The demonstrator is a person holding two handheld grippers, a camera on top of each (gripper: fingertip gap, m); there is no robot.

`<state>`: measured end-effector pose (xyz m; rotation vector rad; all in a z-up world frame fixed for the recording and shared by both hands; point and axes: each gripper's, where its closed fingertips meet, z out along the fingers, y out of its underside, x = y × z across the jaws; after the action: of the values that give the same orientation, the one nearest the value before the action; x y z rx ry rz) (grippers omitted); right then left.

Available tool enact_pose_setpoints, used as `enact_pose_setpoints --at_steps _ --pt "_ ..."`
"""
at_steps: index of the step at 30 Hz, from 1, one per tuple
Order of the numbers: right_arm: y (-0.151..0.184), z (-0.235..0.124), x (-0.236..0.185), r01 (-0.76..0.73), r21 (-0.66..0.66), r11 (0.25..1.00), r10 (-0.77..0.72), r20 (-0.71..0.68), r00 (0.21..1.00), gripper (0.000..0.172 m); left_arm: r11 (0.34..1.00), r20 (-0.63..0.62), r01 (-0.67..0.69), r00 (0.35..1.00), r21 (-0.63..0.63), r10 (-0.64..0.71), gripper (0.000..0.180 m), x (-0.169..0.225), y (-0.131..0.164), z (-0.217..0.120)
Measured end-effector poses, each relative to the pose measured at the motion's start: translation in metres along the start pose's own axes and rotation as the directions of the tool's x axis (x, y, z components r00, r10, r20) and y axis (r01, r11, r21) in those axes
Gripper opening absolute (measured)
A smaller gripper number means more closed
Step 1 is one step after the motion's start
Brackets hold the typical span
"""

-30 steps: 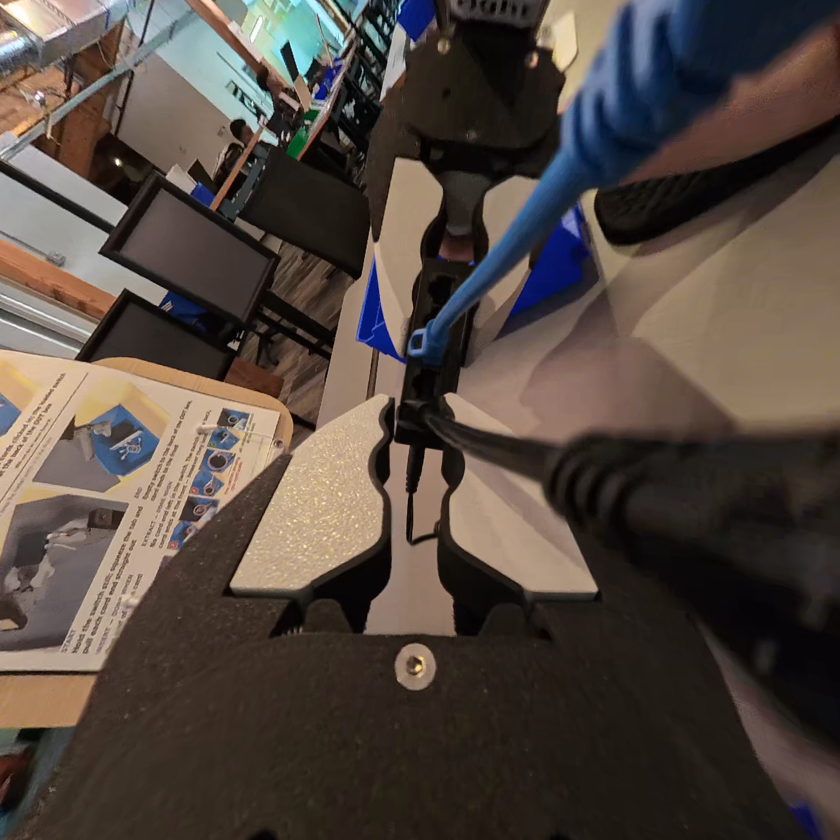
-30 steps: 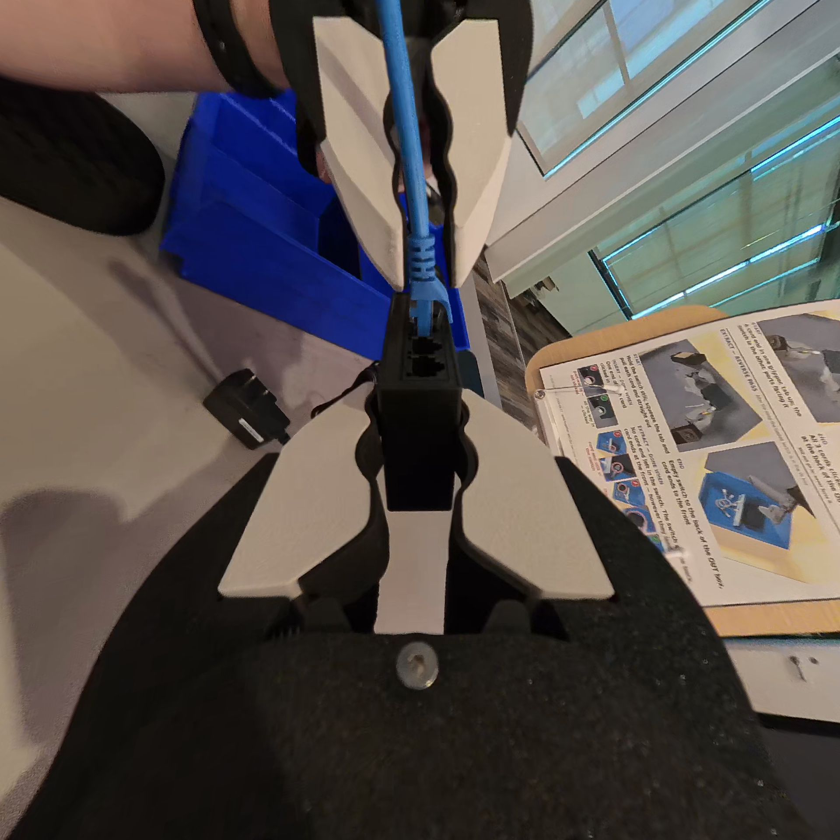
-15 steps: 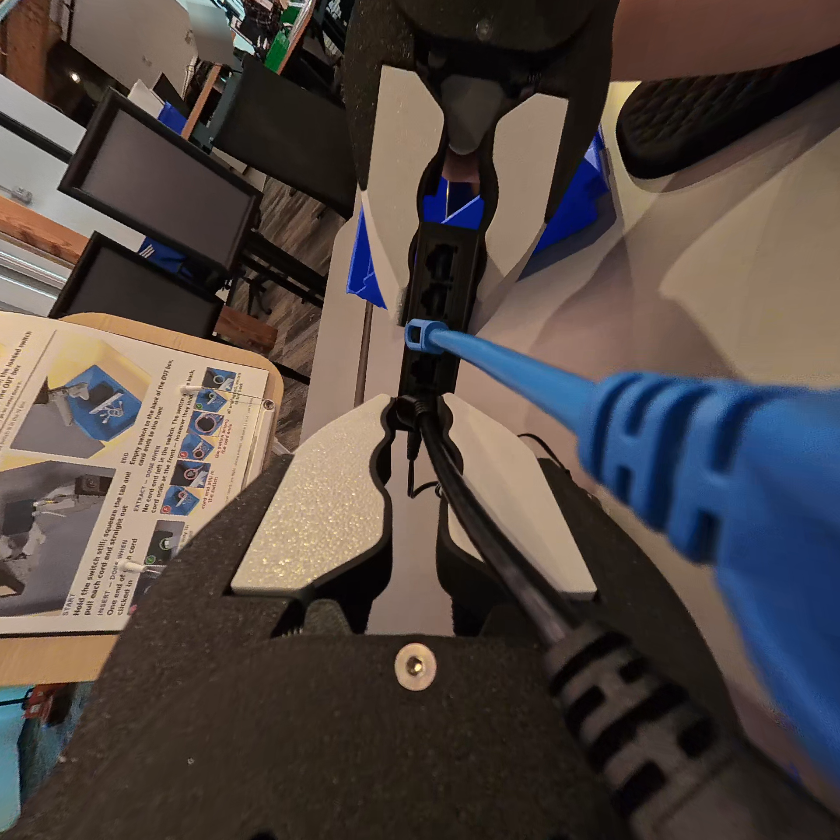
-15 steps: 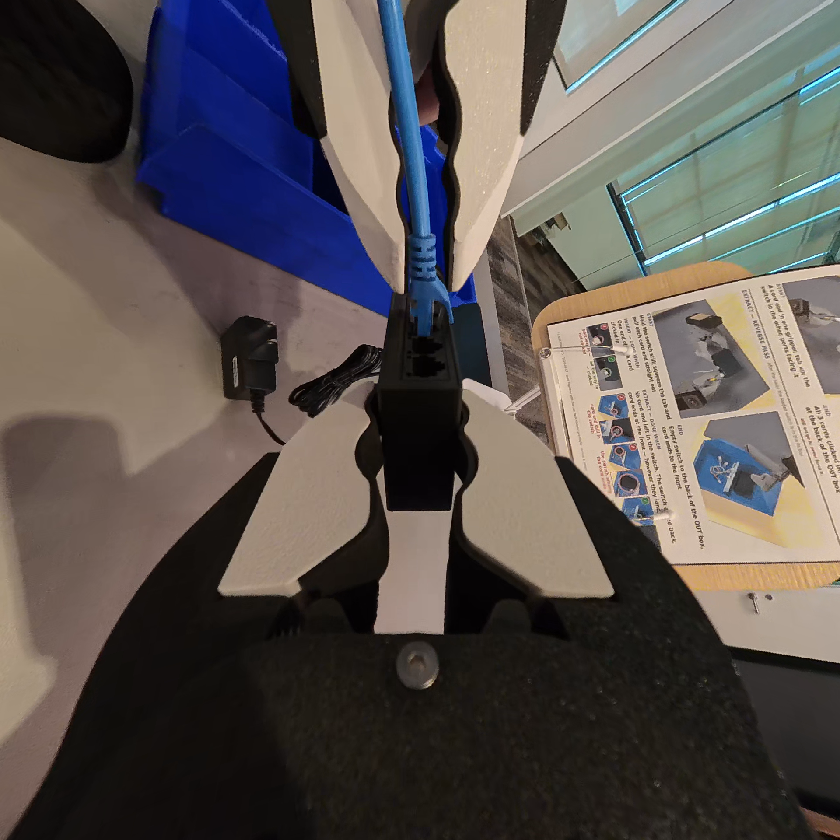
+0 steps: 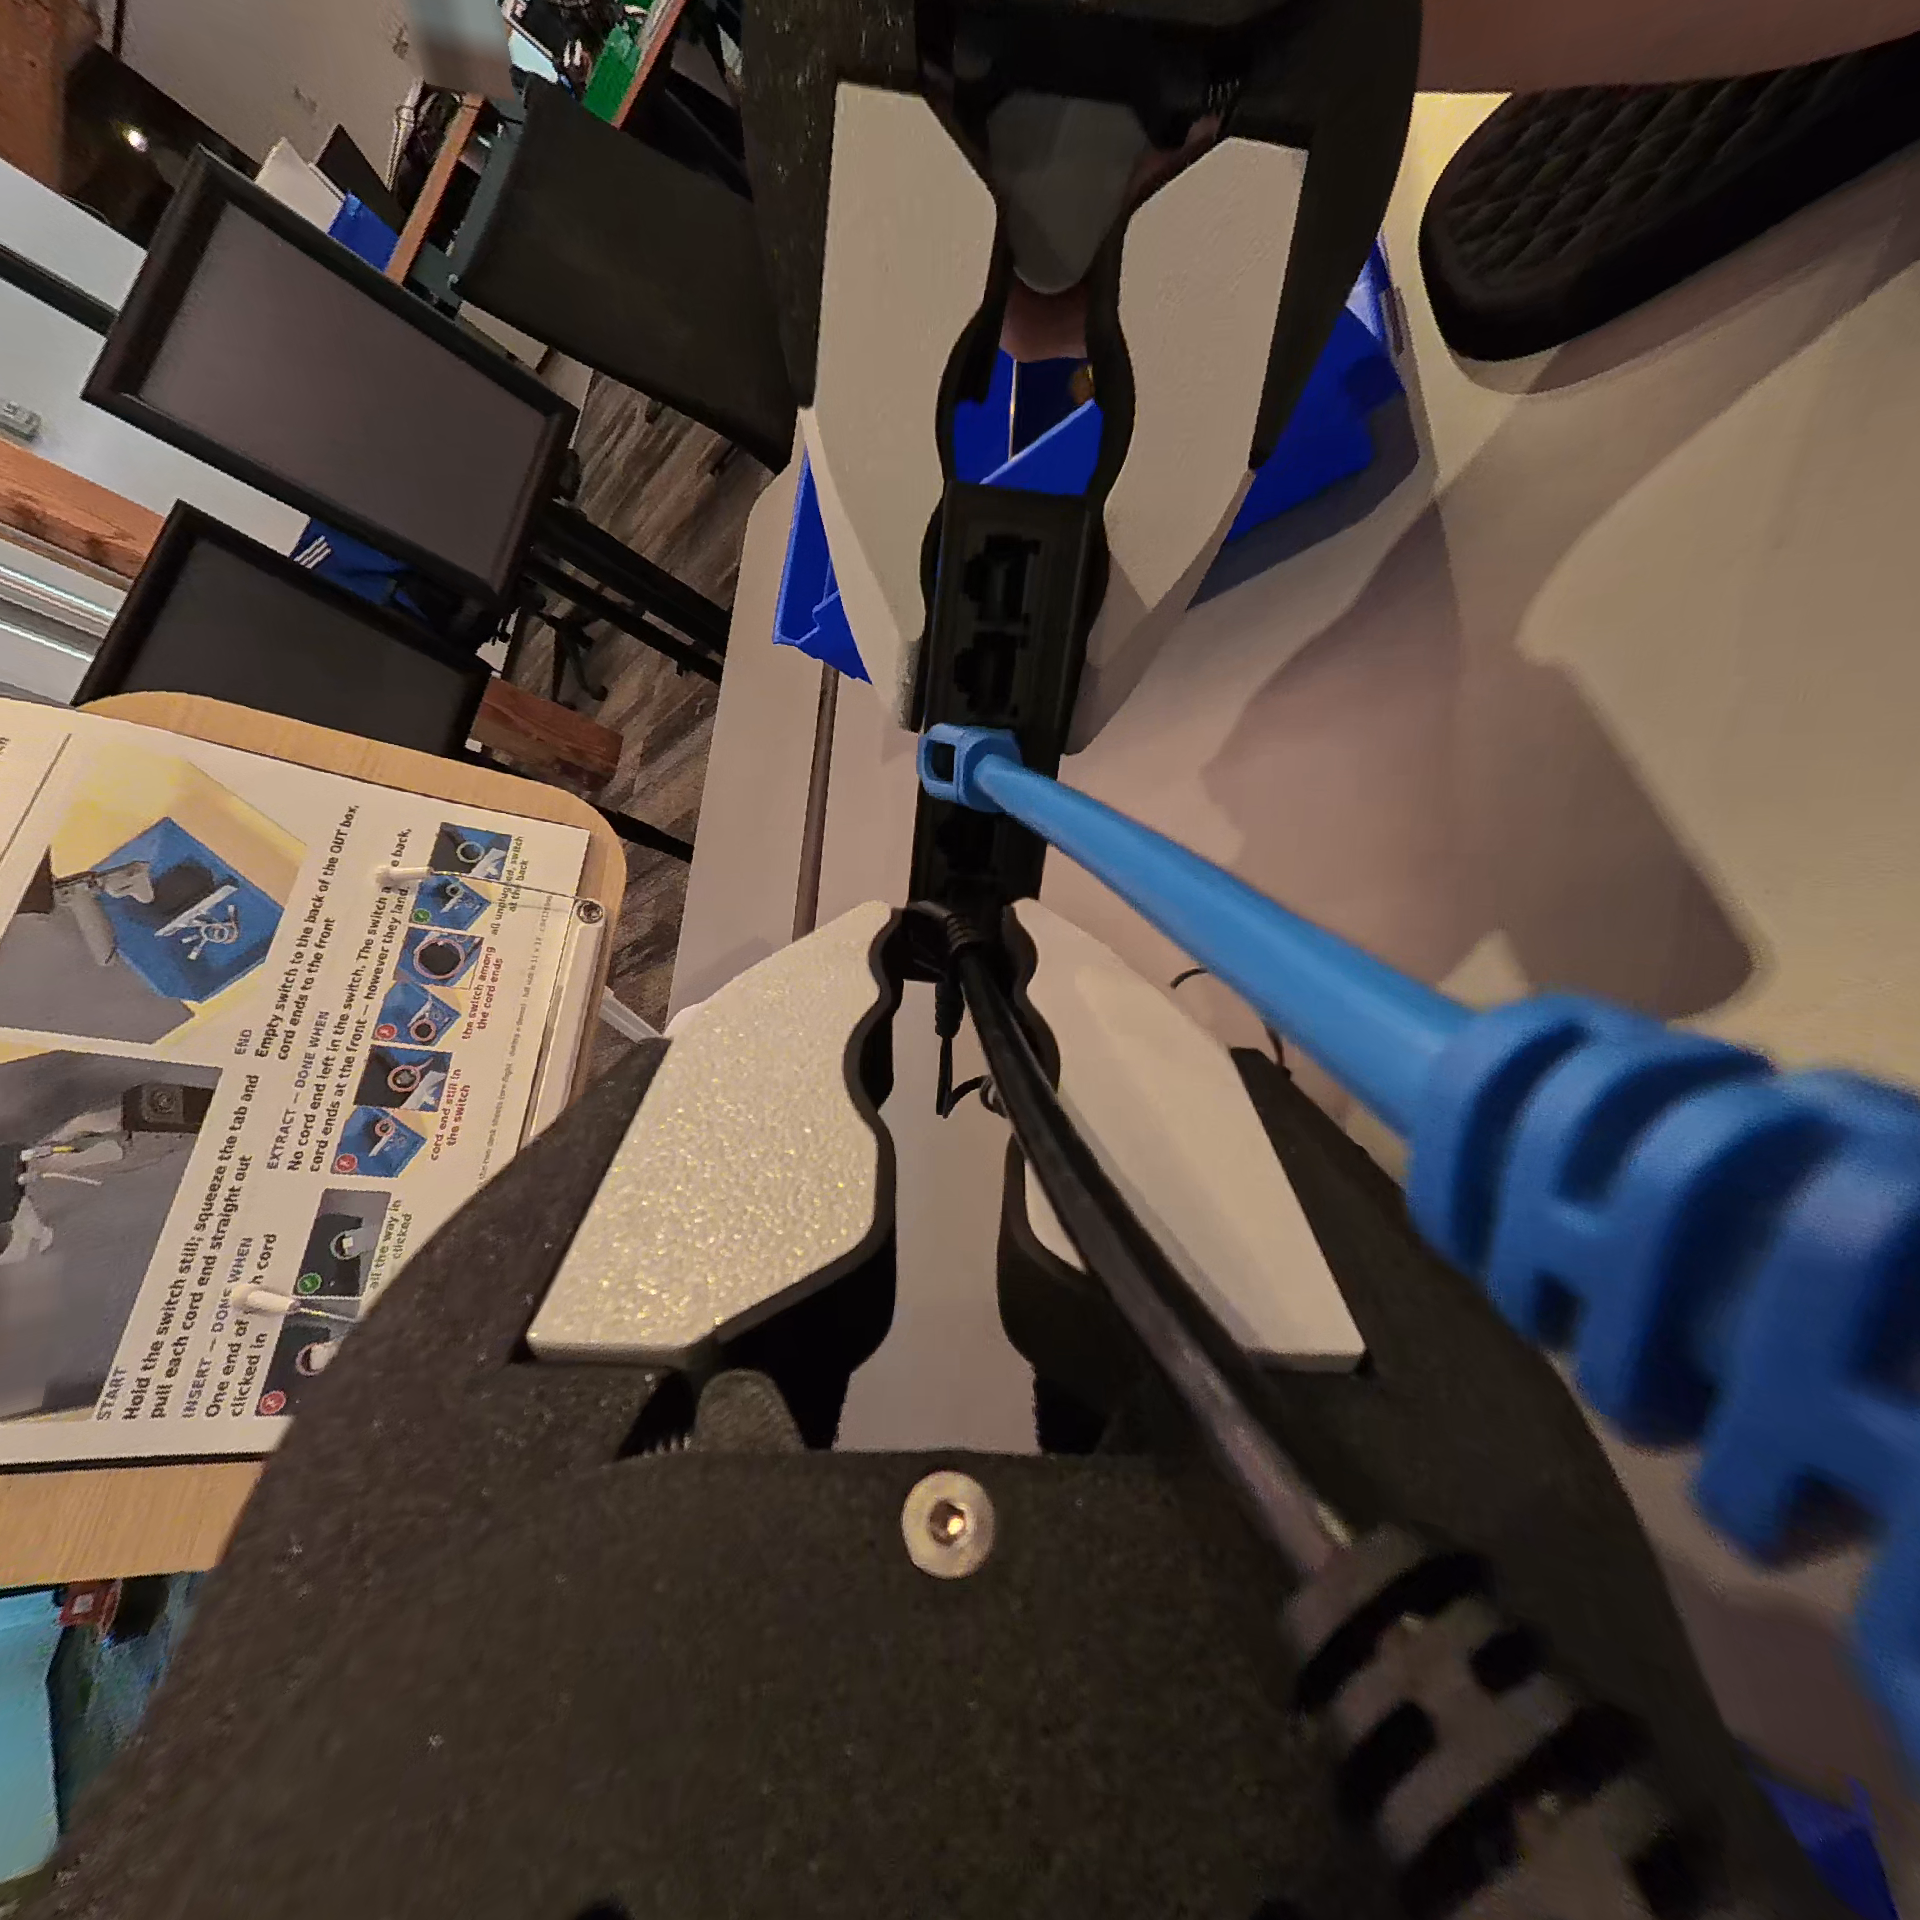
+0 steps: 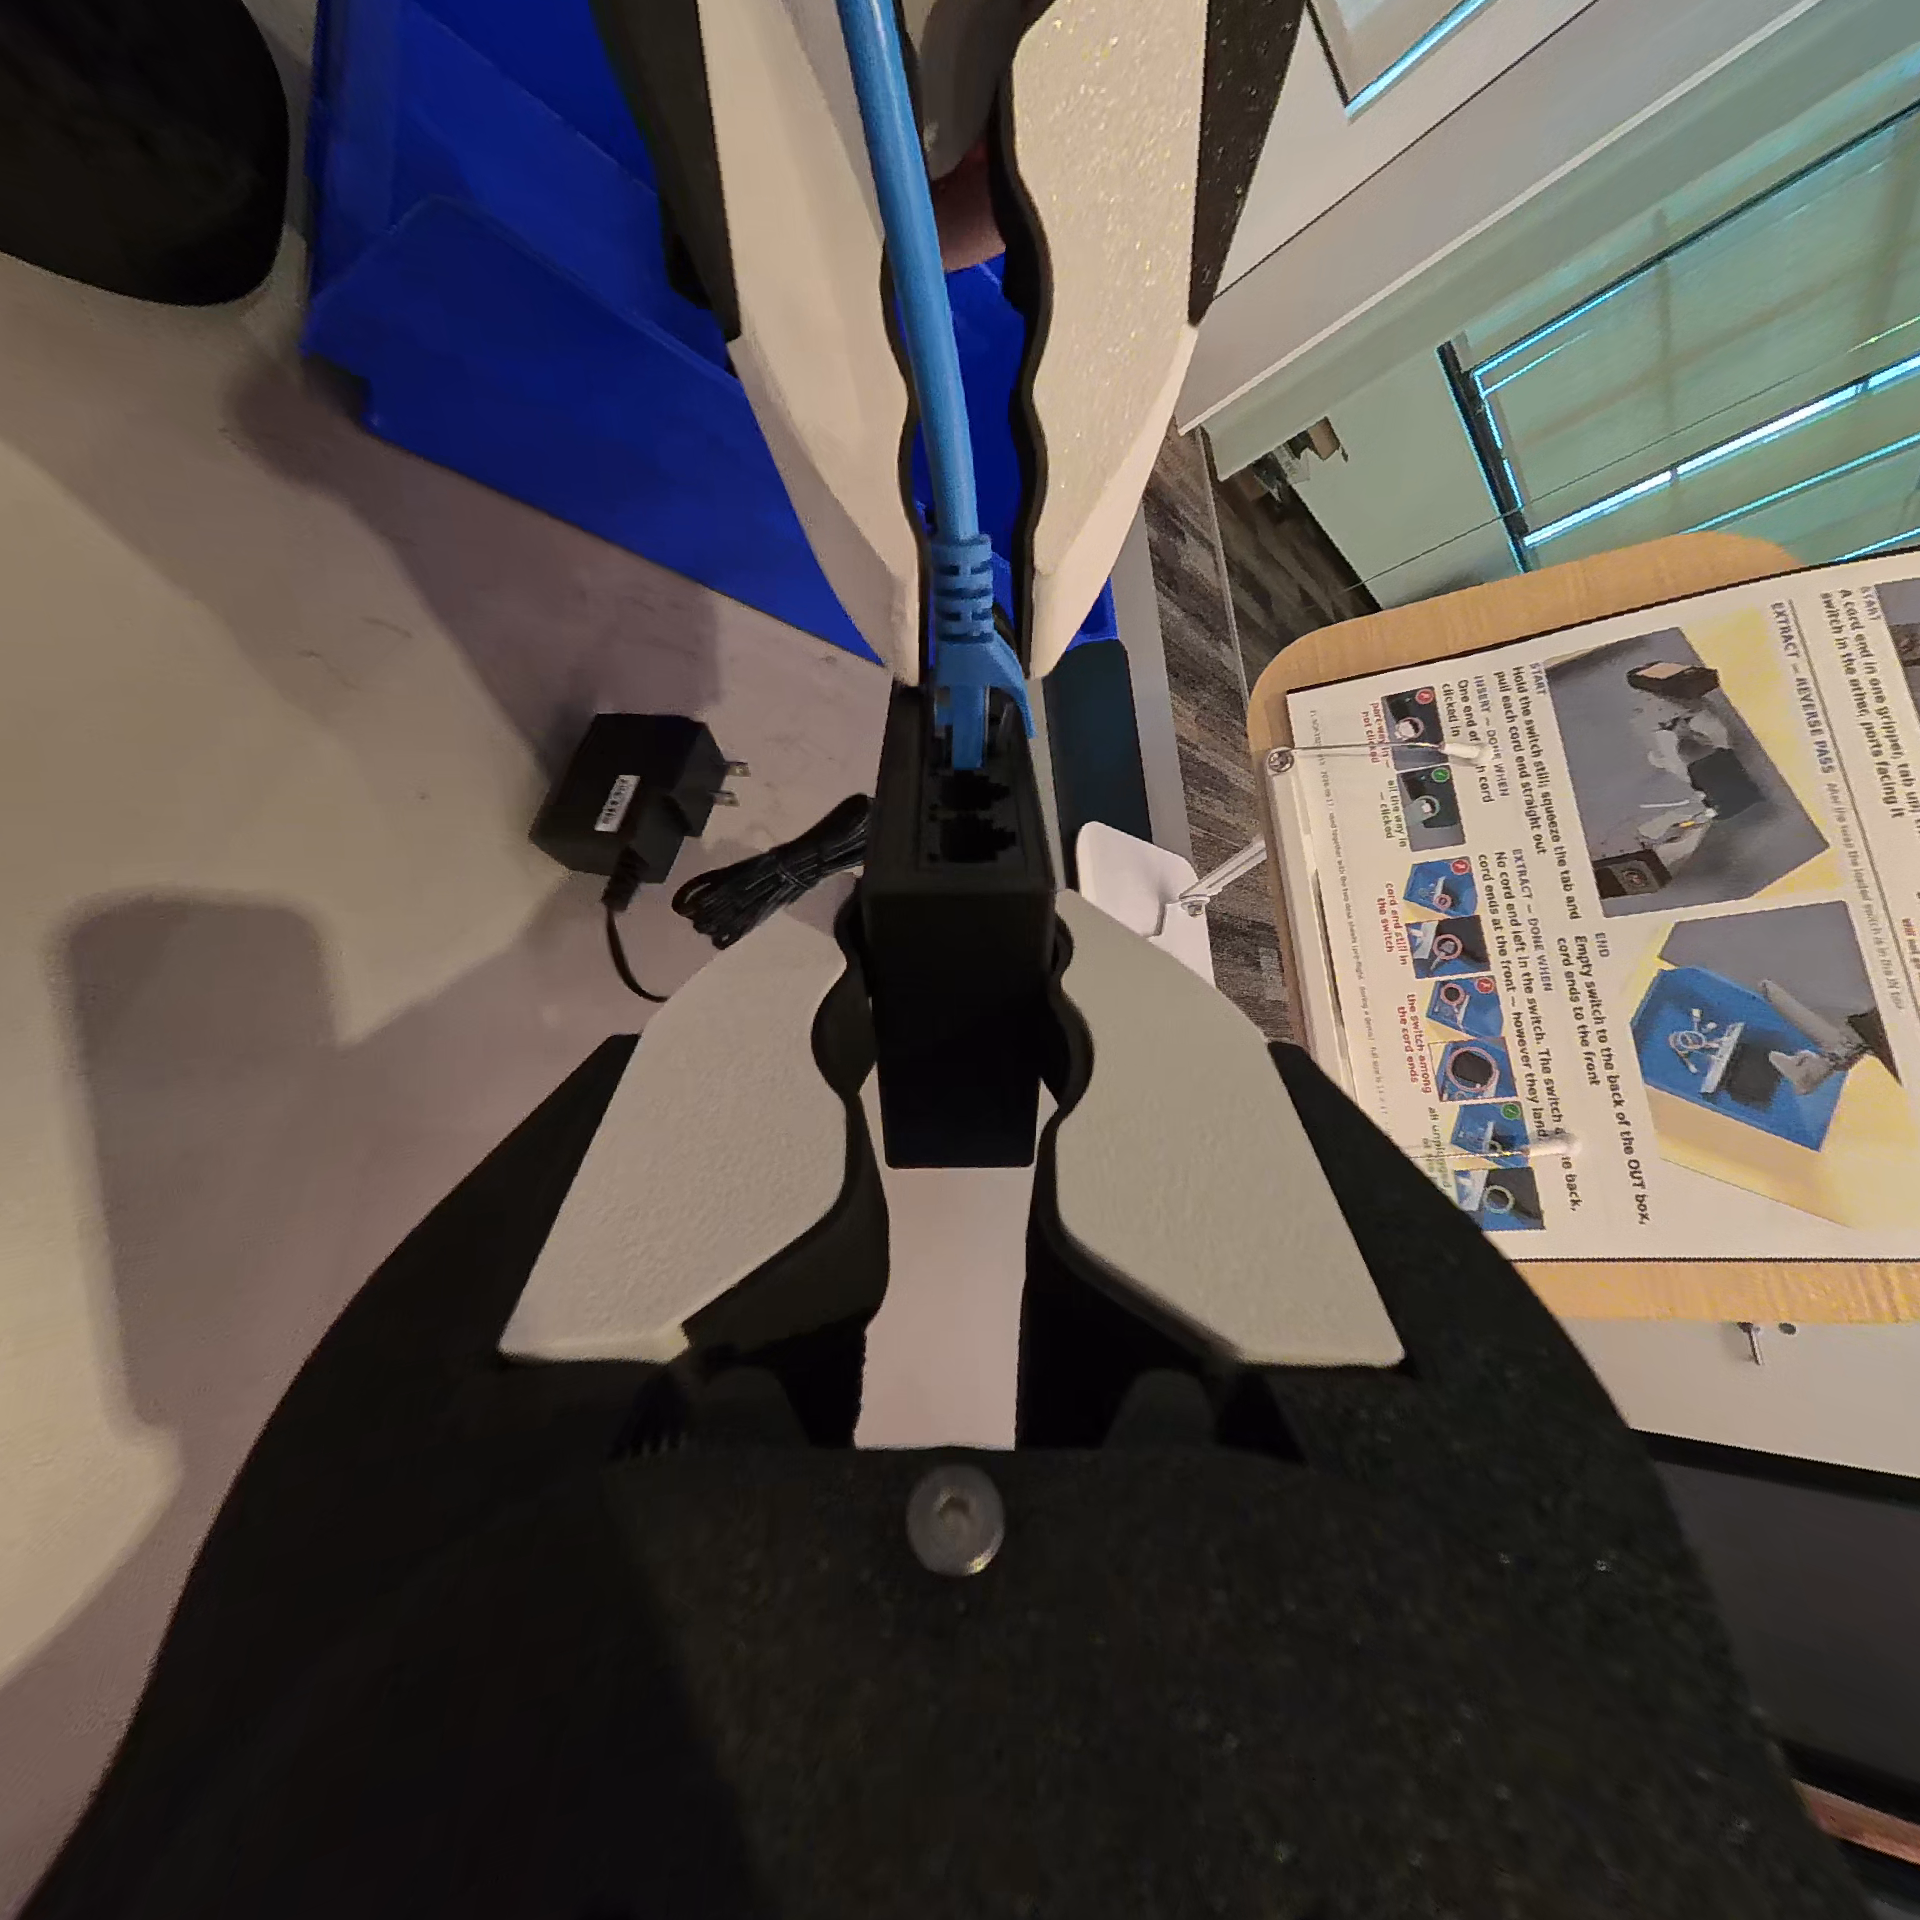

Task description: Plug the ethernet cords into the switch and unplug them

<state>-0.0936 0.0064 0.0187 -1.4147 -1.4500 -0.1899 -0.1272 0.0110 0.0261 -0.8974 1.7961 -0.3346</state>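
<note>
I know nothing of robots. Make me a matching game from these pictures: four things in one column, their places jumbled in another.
Things:
1. switch
2. blue cord
3. adapter
4. sheet

Places:
A. lying on the table
B. on the wooden board
C. plugged into the switch
D. clamped in the right gripper

Pairs: 1-D, 2-C, 3-A, 4-B

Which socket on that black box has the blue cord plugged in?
The third socket from the end of the switch that the right gripper holds takes the blue cord; the two empty sockets lie nearer that gripper.
</note>
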Motion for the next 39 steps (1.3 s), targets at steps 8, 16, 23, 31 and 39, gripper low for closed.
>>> enact_pose_setpoints --at_steps 8,16,23,31,39 --pt "0.005 0.003 0.001 -0.057 0.014 0.998 0.057 0.023 0.998 0.027 1.000 0.013 -0.011 1.000 -0.029 0.011 0.013 -0.001 0.001 0.004" --pt "0.008 0.017 -0.003 -0.051 0.031 0.998 0.051 0.012 0.999 0.034 1.000 -0.011 -0.007 1.000 -0.002 0.007 0.013 0.006 -0.007 0.010" --pt "0.004 0.013 -0.003 -0.030 0.008 1.000 0.030 -0.006 1.000 0.032 1.000 -0.011 -0.002 1.000 0.019 0.002 0.013 0.006 -0.009 0.008" --pt "0.002 0.009 -0.001 -0.069 0.009 0.998 0.069 0.008 0.998 0.033 0.999 -0.013 0.031 0.999 0.039 -0.030 0.012 0.004 -0.012 0.008" --pt "0.006 0.014 -0.013 -0.156 0.000 0.988 0.155 0.118 0.981 0.034 0.975 -0.168 0.211 0.966 0.073 -0.196 0.013 0.014 -0.006 0.014"
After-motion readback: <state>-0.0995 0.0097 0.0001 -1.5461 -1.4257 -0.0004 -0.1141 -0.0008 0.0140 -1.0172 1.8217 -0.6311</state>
